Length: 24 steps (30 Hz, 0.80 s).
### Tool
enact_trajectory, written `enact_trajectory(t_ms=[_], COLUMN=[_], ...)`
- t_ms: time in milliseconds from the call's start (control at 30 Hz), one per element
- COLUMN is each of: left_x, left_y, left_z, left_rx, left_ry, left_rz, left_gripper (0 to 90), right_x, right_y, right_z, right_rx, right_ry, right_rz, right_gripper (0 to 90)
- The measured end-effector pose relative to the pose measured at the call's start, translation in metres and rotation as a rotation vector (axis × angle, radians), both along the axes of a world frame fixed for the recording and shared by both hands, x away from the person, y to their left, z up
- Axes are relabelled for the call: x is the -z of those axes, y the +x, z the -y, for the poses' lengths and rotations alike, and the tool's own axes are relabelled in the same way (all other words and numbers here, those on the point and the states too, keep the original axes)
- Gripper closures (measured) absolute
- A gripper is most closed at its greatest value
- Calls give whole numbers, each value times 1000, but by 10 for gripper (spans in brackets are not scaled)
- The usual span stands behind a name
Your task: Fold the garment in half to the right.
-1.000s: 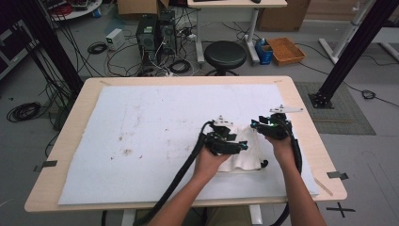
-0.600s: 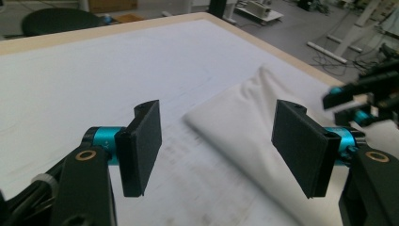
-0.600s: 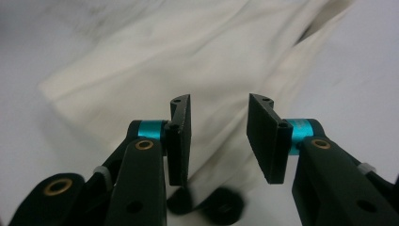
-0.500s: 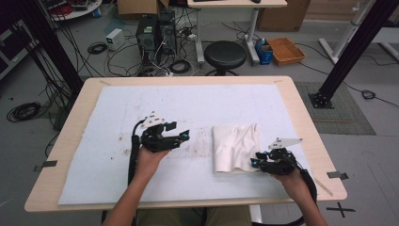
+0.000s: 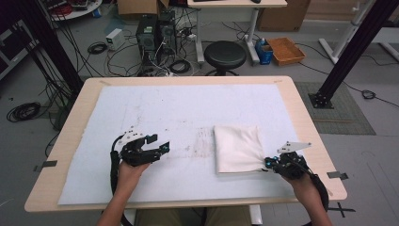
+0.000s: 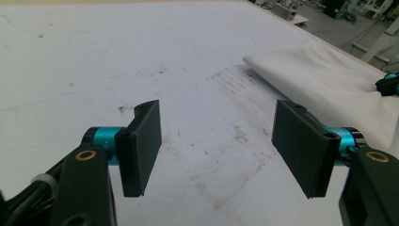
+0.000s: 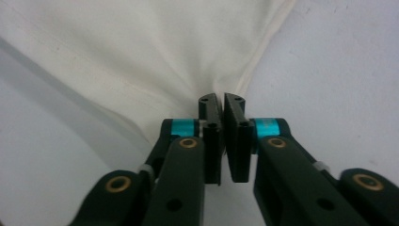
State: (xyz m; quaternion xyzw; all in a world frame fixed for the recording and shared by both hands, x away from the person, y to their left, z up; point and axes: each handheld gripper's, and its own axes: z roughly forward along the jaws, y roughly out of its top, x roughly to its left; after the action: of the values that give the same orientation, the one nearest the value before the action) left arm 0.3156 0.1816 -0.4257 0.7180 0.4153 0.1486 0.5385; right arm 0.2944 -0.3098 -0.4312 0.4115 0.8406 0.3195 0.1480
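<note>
On the white mat (image 5: 155,113) covering your table (image 5: 306,117), the folded white cloth (image 5: 237,148) lies right of centre, your right gripper (image 5: 269,163) having just closed its jaws to pinch the cloth's near right corner, while your left gripper (image 5: 157,145) hovers well left, jaws spread with nothing between them.

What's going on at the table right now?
A person is working a folded white cloth on the white mat with a hand-held claw in each hand. The right claw has just been closing and is pinched on the cloth's near right corner. The left claw stands open with nothing between its jaws, over bare mat to the left of the cloth.
</note>
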Motion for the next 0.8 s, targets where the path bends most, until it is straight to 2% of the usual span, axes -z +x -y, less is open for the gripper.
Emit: enact_trajectory(t_ms=[100,133,200,300,333,367,400,467,500,600,633,667,700,800], left_x=[1,0,-1,-1,0,0,1,2,2,3,3,3,3,4], left_y=[-2,-3,-3,-3,-3,-3,-4,-4,-4,-3,-3,-3,-3,-3], left_z=[-3,-3,-4,-4,-4,-3,-3,-2,-3,-3,-3,-3,-4,-5], left_rx=[-5,-5,-5,-4,-1,1,3,12,12,11,11,12,10,11], left_ry=[-1,-2,-5,-7,-7,-8,-10,-6,-8,-8,-8,-9,-14,-10], left_rz=[1,2,8,7,5,5,3,1,-2,-6,-6,-7,-9,-10], left_gripper=[336,336,336,336,336,336,336,336,336,336,336,336,336,336], right_x=[-7,-12,-22,-36,-36,-39,-39,-36,-30,-17,-17,-12,-4,-3], right_y=[3,3,6,18,18,35,35,57,76,105,105,112,124,129], right_z=[3,2,1,-8,-8,-19,-19,-34,-47,-62,-62,-65,-68,-67], right_rx=[43,58,72,62,62,48,48,38,40,73,73,89,128,173], right_ry=[-7,-20,-28,16,16,42,42,54,36,7,7,-30,-46,-44], right_rz=[-31,-21,37,137,137,160,160,153,105,35,35,22,8,30], right_gripper=[674,629,592,579,579,607,607,654,677,707,707,710,711,708])
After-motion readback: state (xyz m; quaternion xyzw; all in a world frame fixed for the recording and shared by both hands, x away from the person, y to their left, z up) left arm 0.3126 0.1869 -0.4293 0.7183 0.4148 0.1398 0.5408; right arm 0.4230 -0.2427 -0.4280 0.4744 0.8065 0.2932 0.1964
